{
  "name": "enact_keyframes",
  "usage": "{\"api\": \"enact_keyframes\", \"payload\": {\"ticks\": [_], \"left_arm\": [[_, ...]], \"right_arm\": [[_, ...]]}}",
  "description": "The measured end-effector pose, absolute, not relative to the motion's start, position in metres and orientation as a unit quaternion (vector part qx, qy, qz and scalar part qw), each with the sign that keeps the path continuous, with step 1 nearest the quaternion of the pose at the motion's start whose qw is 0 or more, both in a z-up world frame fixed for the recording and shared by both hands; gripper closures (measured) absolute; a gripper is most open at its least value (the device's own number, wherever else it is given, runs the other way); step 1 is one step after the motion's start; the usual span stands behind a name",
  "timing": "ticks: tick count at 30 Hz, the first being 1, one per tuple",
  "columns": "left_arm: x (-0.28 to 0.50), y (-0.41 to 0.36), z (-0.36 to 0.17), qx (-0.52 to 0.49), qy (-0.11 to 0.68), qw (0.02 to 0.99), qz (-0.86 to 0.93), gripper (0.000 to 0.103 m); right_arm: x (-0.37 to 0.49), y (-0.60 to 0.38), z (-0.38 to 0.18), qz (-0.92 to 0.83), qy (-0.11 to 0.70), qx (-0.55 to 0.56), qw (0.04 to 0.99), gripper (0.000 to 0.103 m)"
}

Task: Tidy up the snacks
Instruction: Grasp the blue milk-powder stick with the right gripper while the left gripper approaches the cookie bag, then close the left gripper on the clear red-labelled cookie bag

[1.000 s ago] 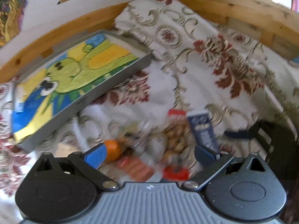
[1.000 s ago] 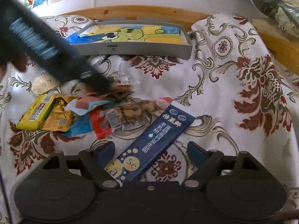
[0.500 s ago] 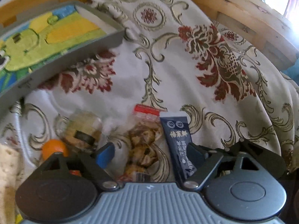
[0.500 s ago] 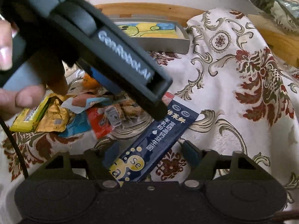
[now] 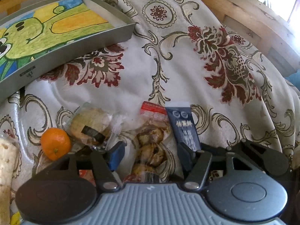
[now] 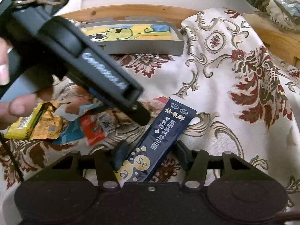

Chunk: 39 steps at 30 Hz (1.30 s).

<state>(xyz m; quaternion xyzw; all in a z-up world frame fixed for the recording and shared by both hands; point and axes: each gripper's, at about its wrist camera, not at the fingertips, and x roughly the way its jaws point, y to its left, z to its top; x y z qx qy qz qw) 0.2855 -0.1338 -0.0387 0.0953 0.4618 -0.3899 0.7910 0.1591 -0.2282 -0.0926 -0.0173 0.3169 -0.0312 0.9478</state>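
Here, both grippers, left (image 5: 151,156) and right (image 6: 150,156), gape around a navy sachet (image 6: 161,140).

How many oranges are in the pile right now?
1. The orange lies on the cloth at the left edge of the snack pile, beside the clear-wrapped bun. In the right wrist view the left gripper covers that spot, so others could be hidden.

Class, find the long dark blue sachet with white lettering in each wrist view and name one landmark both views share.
Left wrist view: long dark blue sachet lies low, right of centre, beside the right finger.
Right wrist view: it lies diagonally at lower centre, between the open fingers.
Shared landmark: grey metal tray with green cartoon drawing.
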Motion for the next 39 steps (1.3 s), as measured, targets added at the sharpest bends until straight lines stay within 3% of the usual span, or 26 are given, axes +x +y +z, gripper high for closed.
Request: {"api": "enact_keyframes", "payload": {"ticks": [6,22,39], "left_arm": [[0.284,-0.133,-0.045,0.094,0.488,0.780,-0.380,0.042],[0.292,-0.150,-0.058,0.095,0.511,0.780,-0.348,0.043],[0.273,-0.150,-0.046,0.101,0.528,0.782,-0.315,0.054]], "right_arm": [[0.163,-0.231,-0.092,-0.046,0.317,-0.028,0.947,0.055],[0.174,-0.239,-0.093,-0.049,0.325,-0.030,0.944,0.053],[0.167,-0.248,-0.088,-0.027,0.330,0.021,0.943,0.071]]}}
